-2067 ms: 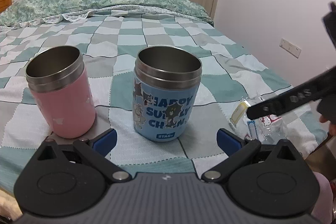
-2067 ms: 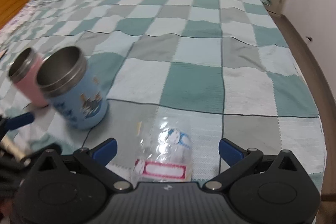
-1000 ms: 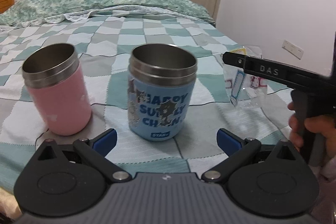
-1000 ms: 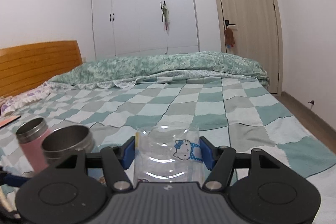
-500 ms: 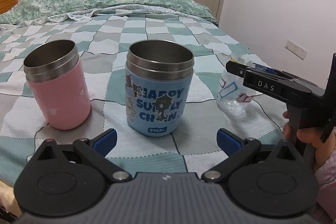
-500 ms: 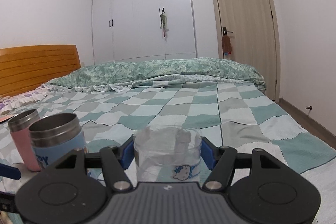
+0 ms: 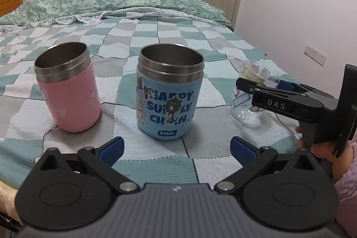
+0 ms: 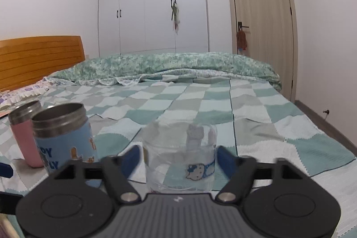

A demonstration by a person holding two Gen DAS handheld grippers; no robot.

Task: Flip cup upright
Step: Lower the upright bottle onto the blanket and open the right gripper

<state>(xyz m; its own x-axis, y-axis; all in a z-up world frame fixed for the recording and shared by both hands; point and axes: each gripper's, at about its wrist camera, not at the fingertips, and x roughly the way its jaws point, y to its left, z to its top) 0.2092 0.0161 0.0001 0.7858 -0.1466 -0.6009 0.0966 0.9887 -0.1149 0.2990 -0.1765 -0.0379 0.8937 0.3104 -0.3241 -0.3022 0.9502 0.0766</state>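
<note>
A clear plastic cup (image 8: 180, 155) with a cartoon cat print stands upright on the checked bedspread, between the blue pads of my right gripper (image 8: 179, 157). The jaws have widened and a small gap shows on each side of the cup. It also shows in the left wrist view (image 7: 252, 99), with the right gripper (image 7: 263, 86) around it. My left gripper (image 7: 176, 146) is open and empty, low in front of the blue cup.
A blue steel cup (image 7: 170, 93) and a pink steel cup (image 7: 67, 86) stand upright on the bed (image 7: 156, 37), left of the clear cup. The bed's right edge and a wall socket (image 7: 315, 55) lie to the right.
My right gripper picked the clear cup off the bed, turned it upright and lowered it onto the bedspread. Its jaws have now opened slightly. The left gripper barely moved.
</note>
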